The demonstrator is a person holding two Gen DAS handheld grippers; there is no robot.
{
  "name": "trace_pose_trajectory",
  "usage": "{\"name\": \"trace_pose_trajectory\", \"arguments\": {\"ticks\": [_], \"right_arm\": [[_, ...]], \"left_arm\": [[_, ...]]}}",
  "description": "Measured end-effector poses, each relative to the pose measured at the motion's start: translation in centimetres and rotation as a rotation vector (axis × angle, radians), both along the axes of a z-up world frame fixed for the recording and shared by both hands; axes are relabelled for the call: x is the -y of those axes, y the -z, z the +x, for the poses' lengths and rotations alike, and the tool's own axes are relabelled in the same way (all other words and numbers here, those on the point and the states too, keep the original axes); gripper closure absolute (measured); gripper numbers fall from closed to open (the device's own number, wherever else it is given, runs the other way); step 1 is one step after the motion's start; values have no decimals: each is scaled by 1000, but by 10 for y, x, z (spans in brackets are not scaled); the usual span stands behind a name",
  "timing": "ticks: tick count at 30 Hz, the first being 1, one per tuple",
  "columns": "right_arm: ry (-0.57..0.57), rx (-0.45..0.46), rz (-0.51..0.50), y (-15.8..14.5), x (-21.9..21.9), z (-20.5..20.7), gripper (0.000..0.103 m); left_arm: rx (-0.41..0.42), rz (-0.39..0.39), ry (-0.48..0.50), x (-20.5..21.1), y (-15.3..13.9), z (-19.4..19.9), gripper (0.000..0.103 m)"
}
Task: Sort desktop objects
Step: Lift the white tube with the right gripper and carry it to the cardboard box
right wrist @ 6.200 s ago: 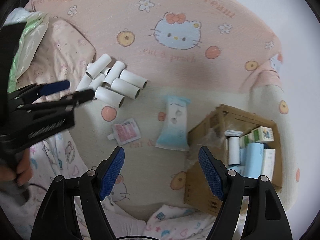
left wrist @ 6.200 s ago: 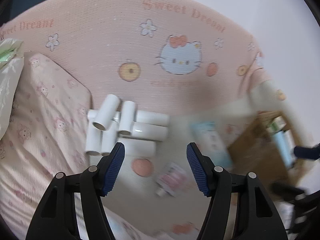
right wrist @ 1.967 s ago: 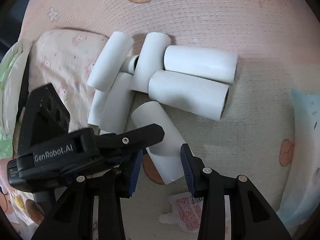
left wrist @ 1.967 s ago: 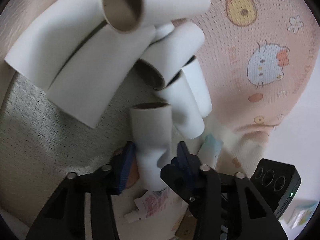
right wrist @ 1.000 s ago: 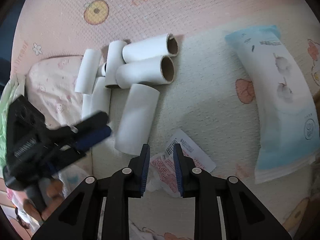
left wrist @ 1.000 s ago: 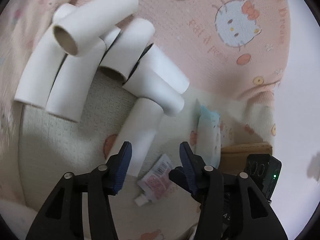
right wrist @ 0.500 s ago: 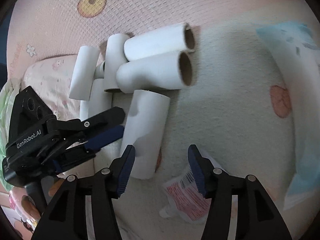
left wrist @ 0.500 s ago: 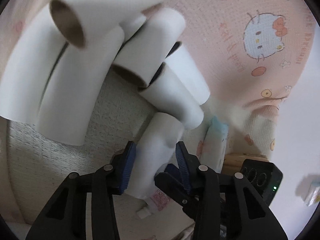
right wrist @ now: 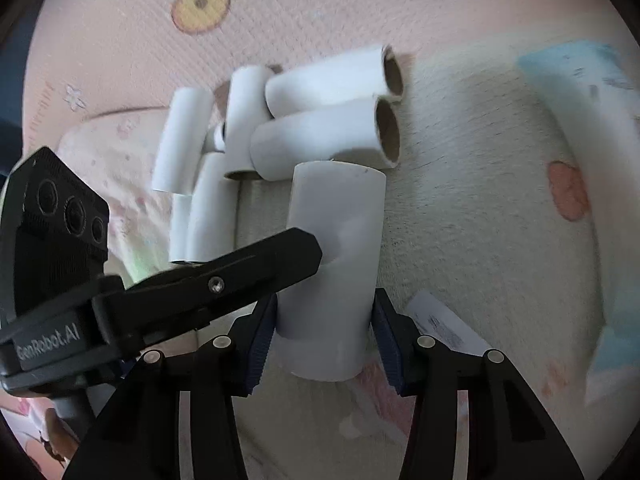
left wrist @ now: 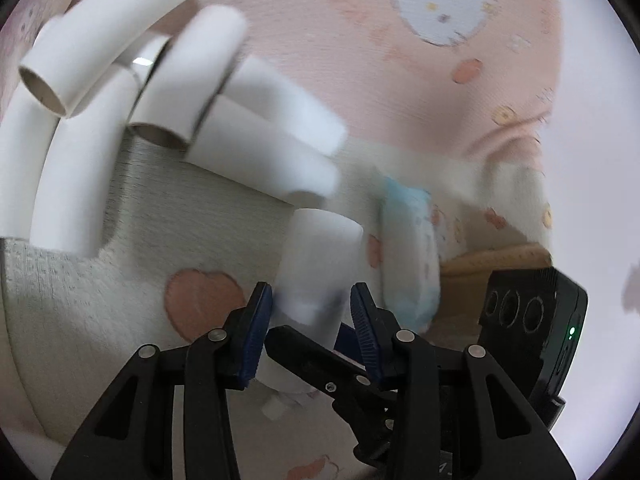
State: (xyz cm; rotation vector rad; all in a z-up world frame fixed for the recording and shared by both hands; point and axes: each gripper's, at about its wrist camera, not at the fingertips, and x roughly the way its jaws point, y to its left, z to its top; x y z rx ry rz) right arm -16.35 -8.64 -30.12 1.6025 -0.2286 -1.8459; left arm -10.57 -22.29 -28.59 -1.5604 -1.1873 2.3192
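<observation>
Both tongs are set on one white paper tube: the right gripper has the tube's near end between its blue pads, which touch its two sides while the jaws are closing, and the left gripper comes in from the left with the same tube between its pads, pressing its sides. In the right wrist view one black finger of the left gripper lies across the tube's left flank. This tube lies on a cream patch of a printed blanket, its long axis running from near to far, its far end just beside two tubes that lie crosswise with their brown open ends facing right. Further left of those, more white tubes lie heaped in a loose pile, some resting on others. Just right of the held tube, near the right gripper's pad, a small printed sachet lies flat. Well to the right, a pale blue soft pack lies along the blanket. In the left wrist view a brown cardboard edge shows beyond the blue pack; that view is blurred, so finer detail cannot be told.
</observation>
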Motion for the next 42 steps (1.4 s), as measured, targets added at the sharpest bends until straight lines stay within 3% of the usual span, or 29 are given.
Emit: {"name": "trace_pose_trajectory", "arguments": {"ticks": [5,9,13,21,34,42], "right_arm": [[-26,-99,32,-33,-19,25,58],[14,-143,-5,-59,-45,40,58],[28,-209,-25,-86,-61,53,58],[68,-260,-87,-123,-92,52,58],[130,-408,-80,-183,-158,66,58],[180,-453,-94,-202,-186,69,58]], "left_arm": [[-34,26,48,-38,-30,5,58],[-71,-28,82,-67,-64,9,58],[-100,-46,98,-89,-93,9,50],[-155,-119,92,-128,-138,5,53],[-236,-207,173,-184,-195,1,57],[-269,-238,213,-211,-214,-5,57]]}}
